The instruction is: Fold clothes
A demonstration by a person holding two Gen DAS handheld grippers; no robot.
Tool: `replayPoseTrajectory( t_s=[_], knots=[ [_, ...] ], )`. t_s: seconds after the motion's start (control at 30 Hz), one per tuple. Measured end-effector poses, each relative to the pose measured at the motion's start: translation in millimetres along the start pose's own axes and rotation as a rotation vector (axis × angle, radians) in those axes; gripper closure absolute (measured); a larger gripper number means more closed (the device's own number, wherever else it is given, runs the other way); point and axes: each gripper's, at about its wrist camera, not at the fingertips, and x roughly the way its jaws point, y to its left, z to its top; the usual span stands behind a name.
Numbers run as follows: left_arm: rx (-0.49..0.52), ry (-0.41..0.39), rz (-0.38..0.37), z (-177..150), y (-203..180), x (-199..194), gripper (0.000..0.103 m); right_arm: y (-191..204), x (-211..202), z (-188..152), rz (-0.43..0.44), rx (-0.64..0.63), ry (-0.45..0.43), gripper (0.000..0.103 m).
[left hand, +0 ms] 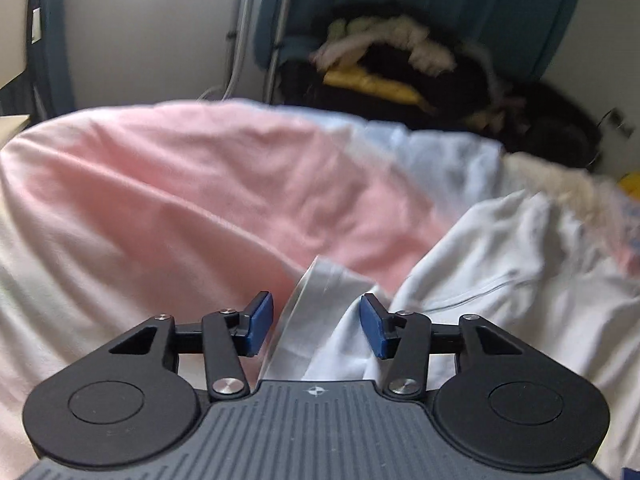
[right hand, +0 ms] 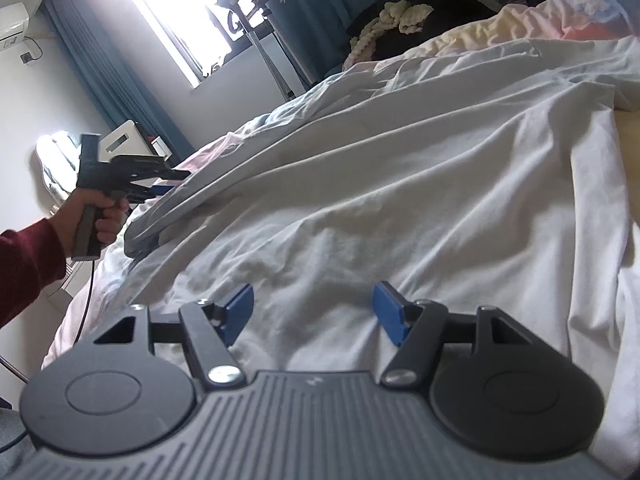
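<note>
While your left gripper (left hand: 317, 326) stands with jaws apart around a grey fold of the white garment (right hand: 400, 168) spread on the bed, pads not pressing it, your right gripper (right hand: 313, 314) hovers open over its middle.

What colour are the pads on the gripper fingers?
Blue pads, clearest in the right wrist view.

A pink and pale blue quilt (left hand: 192, 184) covers the bed, its far corner printed with white flowers (right hand: 592, 4). Beyond it lies a dark heap of clothing with a cream knitted scarf (right hand: 384, 20) and a yellow piece (left hand: 372, 86) (blurred) on top. Dark blue curtains (right hand: 100, 76) flank a bright window (right hand: 188, 12). A white air conditioner (right hand: 14, 24) hangs high on the wall, and a grey metal stand (right hand: 264, 52) rises by the window.
</note>
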Motion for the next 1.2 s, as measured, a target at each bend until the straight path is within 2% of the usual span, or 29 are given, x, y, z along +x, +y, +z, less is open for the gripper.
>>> replayPoseTrajectory(
  t_s=[0.1,0.17,0.23,0.33,0.53,0.67,0.77,0.87,0.97,1.1,1.2],
  knots=[
    [0.004,0.006,-0.002,-3.2,-4.2,6.4,0.096,-0.3,1.4,-0.1,0.001,-0.005,0.0,0.035],
    [0.002,-0.033,0.01,-2.1,-8.8,-0.9,0.096,-0.2,1.5,-0.3,0.002,-0.004,-0.002,0.035],
    [-0.052,-0.085,-0.013,4.2,-8.1,-14.1,0.097,0.0,1.4,0.0,0.002,-0.002,-0.003,0.035],
    [-0.143,-0.165,0.014,17.5,-1.1,-39.7,0.098,0.4,0.4,0.9,0.005,0.003,-0.004,0.035],
    [-0.151,-0.26,0.198,46.6,-18.2,-85.3,0.098,2.3,-4.3,2.2,0.009,0.019,-0.01,0.035],
    [-0.109,-0.274,0.303,67.4,-55.5,-101.9,0.098,4.3,-7.4,4.1,0.007,0.023,-0.019,0.035],
    [-0.073,-0.271,0.343,75.5,-94.1,-110.8,0.098,2.5,-11.5,6.9,0.001,0.036,-0.035,0.035],
    [-0.025,-0.243,0.295,82.4,-141.8,-104.3,0.098,-0.7,-16.0,10.3,-0.012,0.056,-0.05,0.035],
    [0.044,-0.215,0.231,76.1,-194.9,-91.9,0.098,-6.3,-21.5,13.3,-0.039,0.077,-0.067,0.035],
    [0.145,-0.164,0.144,53.5,-264.6,-61.1,0.098,-19.0,-29.2,17.6,-0.071,0.123,-0.092,0.035],
    [0.189,-0.118,0.104,33.2,-298.2,-31.7,0.098,-28.5,-34.3,19.2,-0.08,0.16,-0.112,0.035]
  ],
)
